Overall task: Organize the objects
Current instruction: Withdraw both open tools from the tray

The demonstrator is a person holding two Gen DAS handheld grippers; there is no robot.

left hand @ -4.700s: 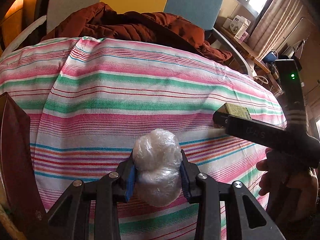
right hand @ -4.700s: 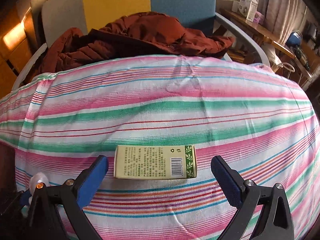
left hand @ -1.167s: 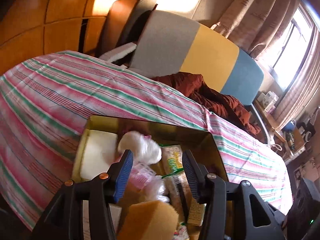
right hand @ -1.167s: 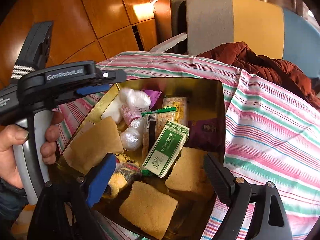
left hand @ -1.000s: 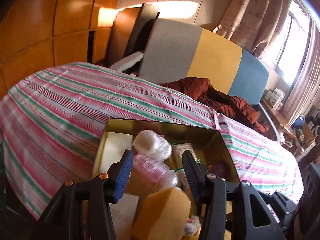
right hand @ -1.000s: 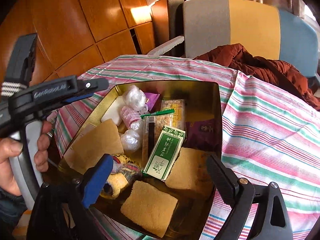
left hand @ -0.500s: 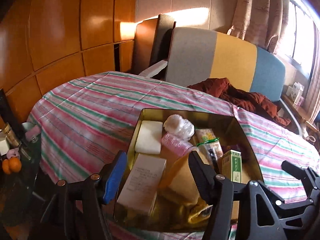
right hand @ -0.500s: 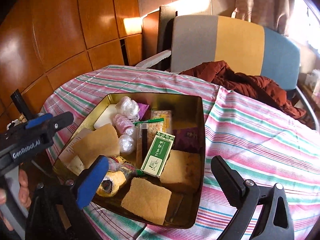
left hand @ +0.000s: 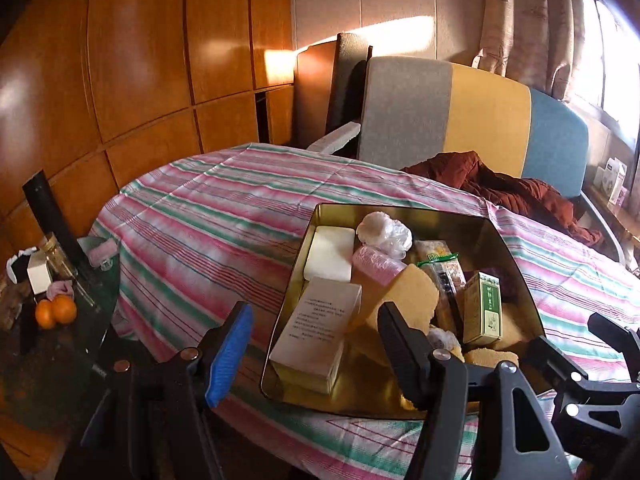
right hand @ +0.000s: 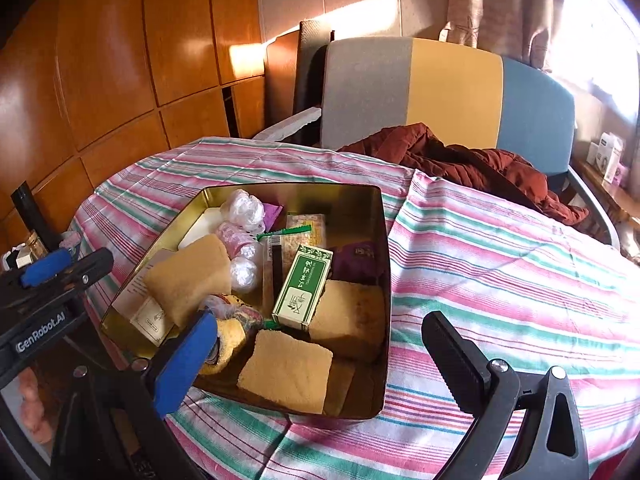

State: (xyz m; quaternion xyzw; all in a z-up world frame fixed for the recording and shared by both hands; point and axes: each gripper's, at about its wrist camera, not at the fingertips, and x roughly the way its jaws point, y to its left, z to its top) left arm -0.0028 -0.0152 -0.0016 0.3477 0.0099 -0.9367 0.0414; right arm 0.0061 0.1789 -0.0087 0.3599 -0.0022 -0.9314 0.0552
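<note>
An open gold tin point(left hand: 400, 209) point(right hand: 385, 280) stands on the striped tablecloth, filled with small items. Among them are the white plastic-wrapped ball point(left hand: 384, 230) point(right hand: 244, 206), the green box point(left hand: 484, 308) point(right hand: 302, 286), a white box point(left hand: 316, 332) and tan sponges point(right hand: 286, 370). My left gripper point(left hand: 314, 312) hovers open above the tin's near-left corner with nothing between its fingers. It also shows at the left edge of the right wrist view, as left gripper point(right hand: 60, 264). My right gripper point(right hand: 320, 322) stands wide open and empty over the tin's near side.
The striped cloth point(right hand: 500, 272) covers a round table. Behind it is a grey, yellow and blue chair point(right hand: 440, 92) with a dark red jacket point(right hand: 460, 160). A low side table point(left hand: 56, 312) at the left holds oranges, a jar and a black tube. Wood panels line the wall.
The wrapped ball and the green box left the grippers and now lie in the tin. Over the last second both grippers drew back from the tin, and the left jaws widened.
</note>
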